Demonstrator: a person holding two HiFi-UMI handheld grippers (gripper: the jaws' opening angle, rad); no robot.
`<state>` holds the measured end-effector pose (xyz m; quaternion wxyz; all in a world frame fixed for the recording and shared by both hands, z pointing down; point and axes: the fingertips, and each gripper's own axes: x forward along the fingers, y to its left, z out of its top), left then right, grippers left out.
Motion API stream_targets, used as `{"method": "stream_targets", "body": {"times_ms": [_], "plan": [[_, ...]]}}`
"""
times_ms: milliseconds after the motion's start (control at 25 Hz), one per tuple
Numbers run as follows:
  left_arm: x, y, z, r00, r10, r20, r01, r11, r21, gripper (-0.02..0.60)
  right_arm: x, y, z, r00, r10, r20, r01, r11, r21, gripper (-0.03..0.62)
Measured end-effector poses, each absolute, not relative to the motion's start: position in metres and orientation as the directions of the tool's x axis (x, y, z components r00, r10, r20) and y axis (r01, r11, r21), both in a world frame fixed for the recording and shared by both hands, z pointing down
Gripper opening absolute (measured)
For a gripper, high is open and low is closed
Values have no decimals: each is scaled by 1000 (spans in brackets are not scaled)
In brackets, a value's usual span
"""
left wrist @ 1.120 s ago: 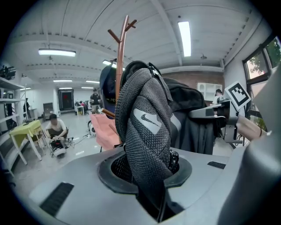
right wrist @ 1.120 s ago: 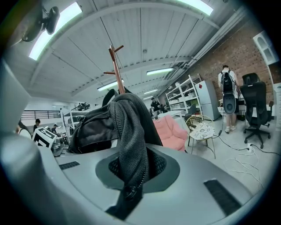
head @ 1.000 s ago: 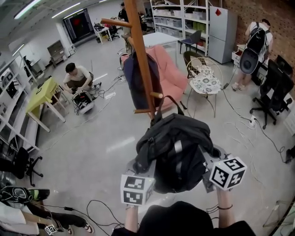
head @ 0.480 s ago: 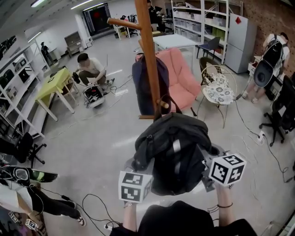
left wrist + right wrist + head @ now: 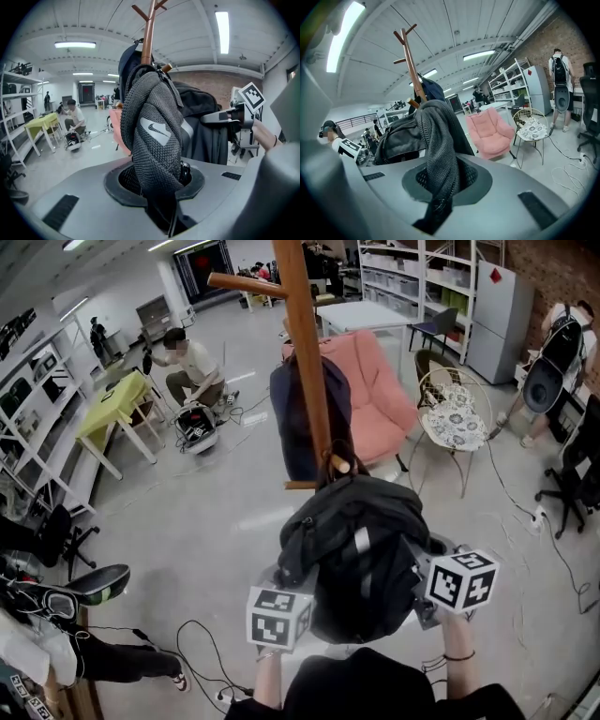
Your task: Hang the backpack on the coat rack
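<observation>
Left gripper (image 5: 161, 206): jaws clamped on 1 mesh shoulder strap (image 5: 152, 136). Right gripper (image 5: 433, 213): jaws clamped on the other strap (image 5: 436, 154). The black backpack (image 5: 361, 549) hangs between them at the coat rack (image 5: 305, 362), its top loop (image 5: 346, 442) by a lower peg (image 5: 340, 466) (whether it is seated, I cannot tell). Recommended: raise both sides level and settle the loop behind the peg tip before letting go.
</observation>
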<state>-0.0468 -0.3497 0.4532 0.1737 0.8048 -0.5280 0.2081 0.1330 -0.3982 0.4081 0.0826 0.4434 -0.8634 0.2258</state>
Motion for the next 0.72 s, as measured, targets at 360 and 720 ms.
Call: {"method": "stream_targets", "body": {"times_ms": [360, 720], "plan": [[-49, -361, 469, 372, -751, 546, -914, -400, 72, 110, 133, -410, 422, -569, -732, 375, -820, 472, -324, 28], [-47, -366, 478, 379, -747, 547, -911, -404, 79, 112, 134, -414, 432, -561, -733, 384, -826, 464, -322, 28]]}}
